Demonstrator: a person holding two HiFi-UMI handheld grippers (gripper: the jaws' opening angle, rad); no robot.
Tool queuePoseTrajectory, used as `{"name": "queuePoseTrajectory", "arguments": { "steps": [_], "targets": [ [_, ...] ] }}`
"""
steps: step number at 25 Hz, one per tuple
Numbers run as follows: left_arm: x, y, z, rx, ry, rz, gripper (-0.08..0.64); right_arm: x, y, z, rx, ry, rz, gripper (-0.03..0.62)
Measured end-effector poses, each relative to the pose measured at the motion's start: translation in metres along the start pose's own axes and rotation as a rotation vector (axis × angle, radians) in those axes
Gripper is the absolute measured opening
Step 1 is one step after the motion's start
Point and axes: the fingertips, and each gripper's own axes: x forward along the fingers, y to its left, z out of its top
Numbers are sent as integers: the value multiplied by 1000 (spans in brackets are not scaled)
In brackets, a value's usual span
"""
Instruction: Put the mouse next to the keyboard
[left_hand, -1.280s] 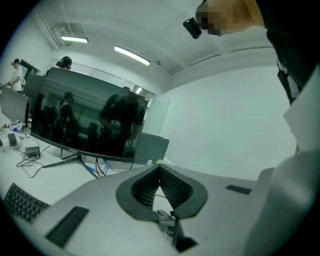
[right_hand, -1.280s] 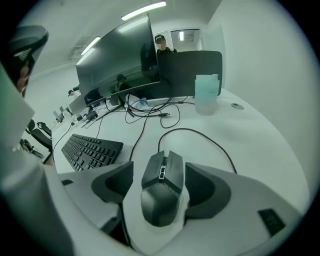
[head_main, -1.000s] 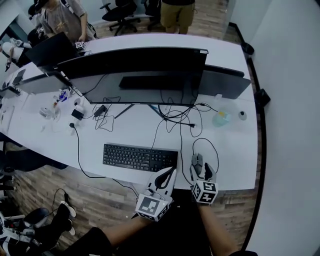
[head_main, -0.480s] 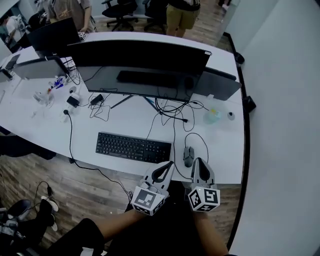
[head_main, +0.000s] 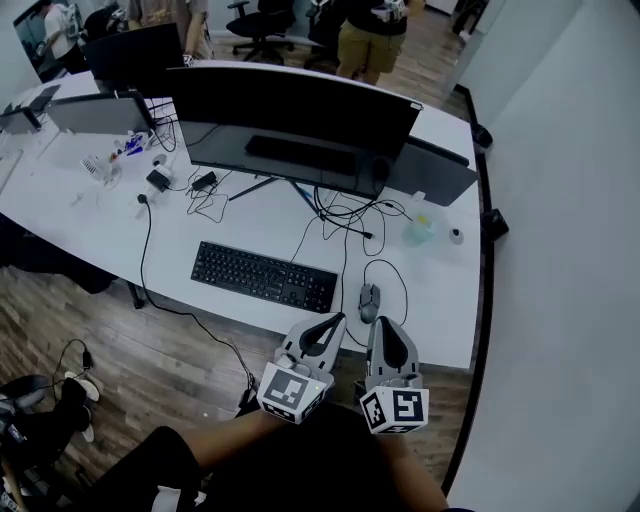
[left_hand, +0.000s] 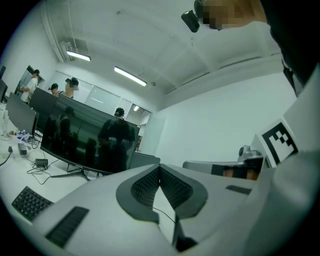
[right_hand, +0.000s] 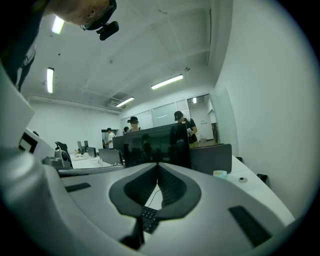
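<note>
- The keyboard (head_main: 264, 277) lies flat on the white desk (head_main: 448, 305), in front of the big dark monitor (head_main: 300, 105). It sits where it did a second ago; only our head camera has shifted.
- The left gripper (head_main: 333, 320) hovers at the near desk edge, by the keyboard's right end. Its own view shows the claw pinched together at the tips with nothing in it, same as a second ago.
- The mouse (head_main: 369, 300) rests on the desk just beside the keyboard's right end, apart from it, with its cable looping away behind.
- The right gripper (head_main: 380, 325) has changed. A second ago its claw stood wide right at the mouse; now it is snapped together, empty, and pulled back just short of the mouse, not touching.
- We judge the mouse released and the placement done, since it already lies next to the keyboard.
- We read no brand or text. The cubes (head_main: 290, 392) carry only black-and-white square markers, and the key legends are too small to read.
</note>
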Motion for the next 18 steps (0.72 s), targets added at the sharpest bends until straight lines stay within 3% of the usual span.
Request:
{"name": "queuePoseTrajectory", "arguments": {
  "steps": [4,8,12,18],
  "targets": [
    [-18,-39,-4,7,-17,23,4,-39,-3,7,-4,-25,20,18],
    [-44,-80,-6,-32,-38,27,5,-91,-2,7,-2,-48,44,18],
    [-74,-127,-5,60,-75,45,5,-148,-5,4,-36,-69,28,18],
    [-119,-179,-35,79,-36,104,4,-219,-2,-15,6,-71,43,18]
  ]
}}
